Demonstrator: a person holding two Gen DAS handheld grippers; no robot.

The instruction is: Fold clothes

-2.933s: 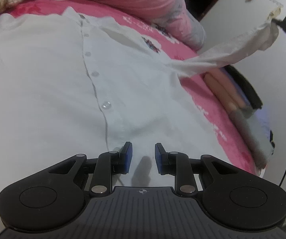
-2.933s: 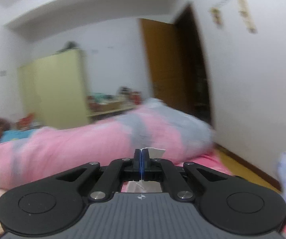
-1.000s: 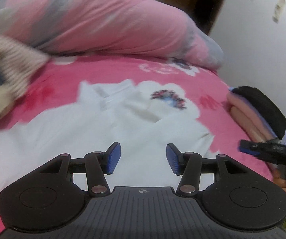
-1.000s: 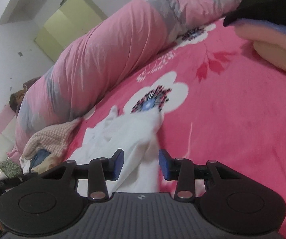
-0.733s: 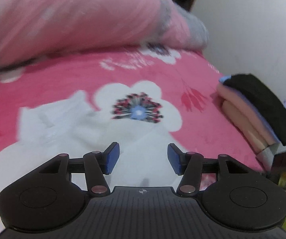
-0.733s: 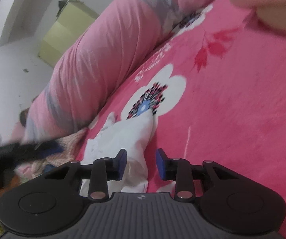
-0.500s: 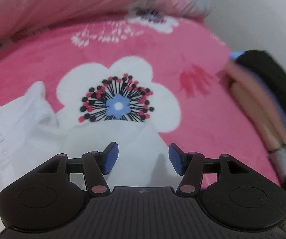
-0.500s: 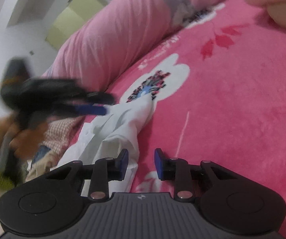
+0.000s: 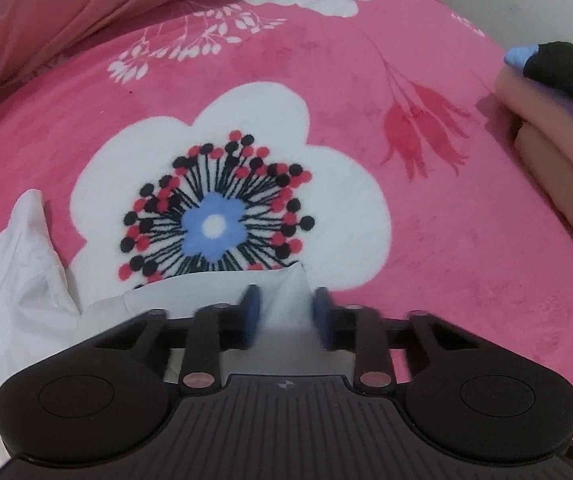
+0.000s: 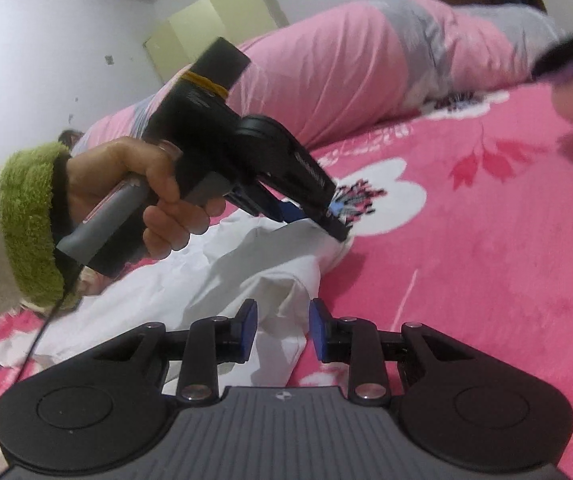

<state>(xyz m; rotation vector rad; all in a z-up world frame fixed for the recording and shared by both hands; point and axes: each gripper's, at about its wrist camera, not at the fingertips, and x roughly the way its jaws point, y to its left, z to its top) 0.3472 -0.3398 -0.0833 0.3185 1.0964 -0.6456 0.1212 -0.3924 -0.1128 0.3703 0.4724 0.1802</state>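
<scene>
Pink flowered blanket fills both views. White shirt lies rumpled across lower left of right view, its tip at bottom centre of left view.

Risk, my guess: fabric's thin & loose, so a pinch on just the tip could slip, or drag the whole shirt & undo its lay.

Left gripper, bottom centre: pads blurred, roughly half open w/ shirt tip between them; can't tell if gripped. Right gripper, bottom centre: half open over shirt edge, holding nothing.
</scene>
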